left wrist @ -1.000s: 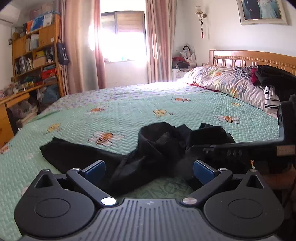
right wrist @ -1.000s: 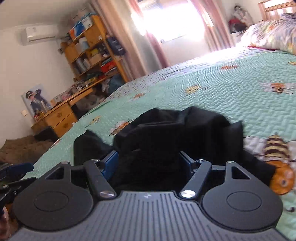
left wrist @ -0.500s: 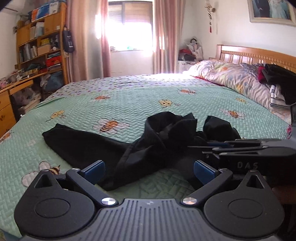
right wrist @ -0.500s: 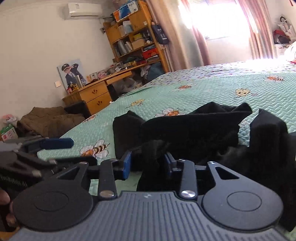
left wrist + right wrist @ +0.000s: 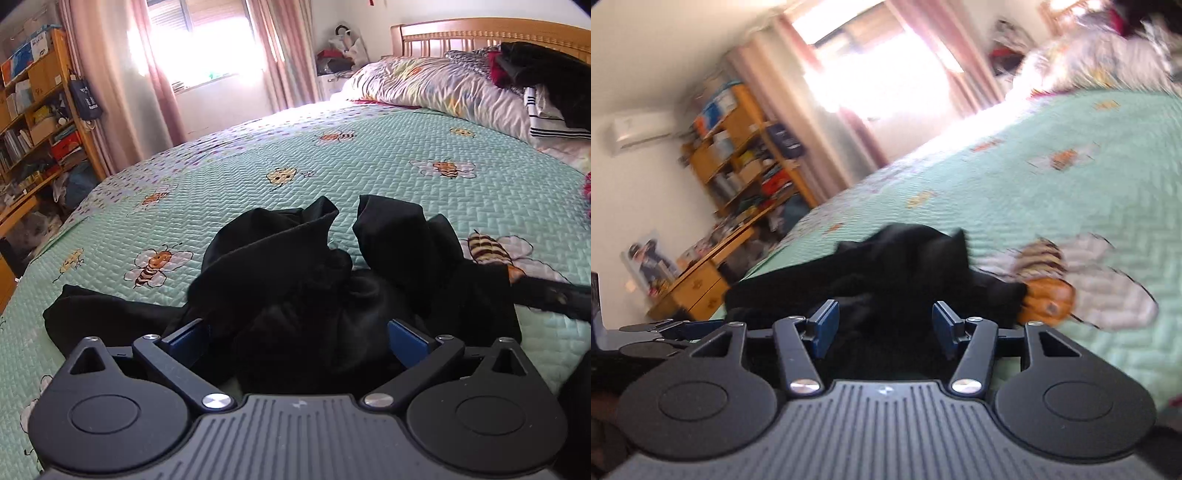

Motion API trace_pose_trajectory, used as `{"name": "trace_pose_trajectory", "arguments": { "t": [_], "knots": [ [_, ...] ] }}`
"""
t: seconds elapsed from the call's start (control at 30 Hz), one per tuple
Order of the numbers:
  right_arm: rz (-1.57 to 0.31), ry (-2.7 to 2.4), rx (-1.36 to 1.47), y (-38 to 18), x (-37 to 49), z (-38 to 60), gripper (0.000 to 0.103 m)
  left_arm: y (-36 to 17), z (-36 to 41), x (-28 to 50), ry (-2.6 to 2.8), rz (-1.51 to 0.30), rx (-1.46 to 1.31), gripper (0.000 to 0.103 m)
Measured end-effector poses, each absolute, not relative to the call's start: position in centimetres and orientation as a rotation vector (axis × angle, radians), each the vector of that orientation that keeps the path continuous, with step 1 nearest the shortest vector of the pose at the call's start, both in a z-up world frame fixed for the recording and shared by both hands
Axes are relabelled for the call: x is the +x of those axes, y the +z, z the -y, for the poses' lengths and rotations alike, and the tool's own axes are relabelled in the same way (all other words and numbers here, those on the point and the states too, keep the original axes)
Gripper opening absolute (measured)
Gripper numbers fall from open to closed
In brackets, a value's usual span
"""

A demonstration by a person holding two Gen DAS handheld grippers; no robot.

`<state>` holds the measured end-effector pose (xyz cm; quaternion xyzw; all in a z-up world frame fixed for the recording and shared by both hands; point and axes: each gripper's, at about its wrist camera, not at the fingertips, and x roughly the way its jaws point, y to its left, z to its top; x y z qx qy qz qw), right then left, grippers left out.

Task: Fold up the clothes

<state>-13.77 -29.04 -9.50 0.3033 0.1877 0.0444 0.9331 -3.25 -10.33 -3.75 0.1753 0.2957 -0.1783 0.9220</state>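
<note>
A black garment [image 5: 303, 266] lies bunched near the edge of the green bee-print bedspread [image 5: 388, 162]; it looks light, limp and likely to slump, so an edge or corner, such as the flat end at the left, seems the best hold. The left gripper [image 5: 295, 338] and right gripper [image 5: 882, 326] both stand spread around its folds, pinching nothing. Pillows [image 5: 436, 88] and piled clothes [image 5: 543, 74] sit well apart, obstructing nothing.

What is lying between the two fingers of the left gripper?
In the left wrist view, crumpled black garment fills the gap of the open left gripper, on the green bee bedspread.
</note>
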Motion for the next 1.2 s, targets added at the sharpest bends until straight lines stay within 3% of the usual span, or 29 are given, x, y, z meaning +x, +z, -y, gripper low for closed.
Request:
{"name": "trace_pose_trajectory", "arguments": {
  "t": [0.07, 0.1, 0.13, 0.33, 0.5, 0.6, 0.63, 0.83, 1.1, 1.17, 1.2],
  "knots": [
    [-0.377, 0.083, 0.644, -9.8, -14.0, 29.4, 0.058, -3.5, 10.9, -2.3, -0.363, -0.609, 0.335, 0.084],
    [-0.371, 0.085, 0.645, -10.0, -14.0, 29.5, 0.059, -3.5, 10.9, -1.9, -0.368, -0.608, 0.316, 0.048],
    [-0.365, 0.090, 0.641, -10.0, -14.0, 29.6, 0.061, -3.2, 10.5, -1.7, -0.383, -0.609, 0.275, 0.020],
    [-0.303, 0.126, 0.586, -9.4, -14.5, 29.6, 0.063, -1.5, 4.8, -6.7, -0.410, -0.455, 0.121, 0.013],
    [-0.271, 0.241, 0.611, -8.2, -13.6, 28.6, 0.065, -1.1, -1.0, -15.5, -0.362, -0.311, 0.236, 0.013],
    [-0.337, 0.349, 0.768, -8.0, -10.4, 27.2, 0.083, -1.6, -2.9, -17.4, -0.329, -0.326, 0.236, 0.013],
    [-0.360, 0.385, 0.821, -8.0, -9.4, 26.8, 0.085, -1.7, -3.0, -17.6, -0.328, -0.319, 0.240, 0.013],
    [-0.539, 0.488, 1.141, -9.1, -3.5, 24.6, 0.085, -1.7, -3.4, -18.4, -0.352, -0.262, 0.274, 0.014],
    [-0.597, 0.467, 1.374, -11.7, -0.6, 23.2, 0.085, -1.7, -2.6, -19.0, -0.398, -0.215, 0.312, 0.014],
    [-0.590, 0.447, 1.399, -12.0, 0.4, 22.7, 0.081, -1.8, -2.5, -19.0, -0.396, -0.221, 0.318, 0.014],
    [-0.589, 0.443, 1.400, -12.1, 1.0, 22.3, 0.070, -1.8, -2.4, -19.0, -0.394, -0.224, 0.320, 0.014]
  ]
}}
